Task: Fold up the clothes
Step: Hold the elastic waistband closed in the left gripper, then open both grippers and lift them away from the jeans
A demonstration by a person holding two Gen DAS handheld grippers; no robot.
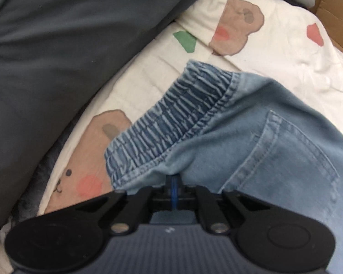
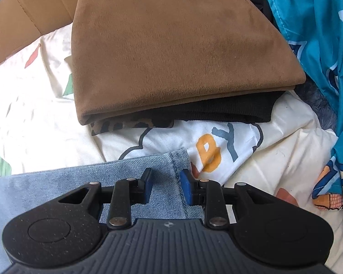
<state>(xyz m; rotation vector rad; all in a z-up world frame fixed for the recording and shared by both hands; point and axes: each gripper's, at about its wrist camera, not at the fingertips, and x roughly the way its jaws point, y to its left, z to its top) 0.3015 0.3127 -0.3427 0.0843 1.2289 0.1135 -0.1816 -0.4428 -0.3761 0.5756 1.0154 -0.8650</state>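
Light blue denim pants [image 1: 251, 141] with a gathered elastic waistband lie on a cream bedsheet with bear prints [image 1: 148, 68]. My left gripper [image 1: 175, 182] is shut on the pants just below the waistband, the denim bunching over its tips. In the right wrist view a hemmed denim corner [image 2: 148, 166] lies under my right gripper [image 2: 165, 185]. Its blue pads [image 2: 187, 186] stand apart on either side of the hem seam, open, resting on or just above the cloth.
A folded brown garment [image 2: 171, 50] sits on a dark folded one [image 2: 240, 111] ahead of my right gripper. A white printed shirt [image 2: 217, 146] lies between. A teal patterned cloth [image 2: 320, 45] is at the right. A grey pillow or duvet [image 1: 57, 57] fills the left.
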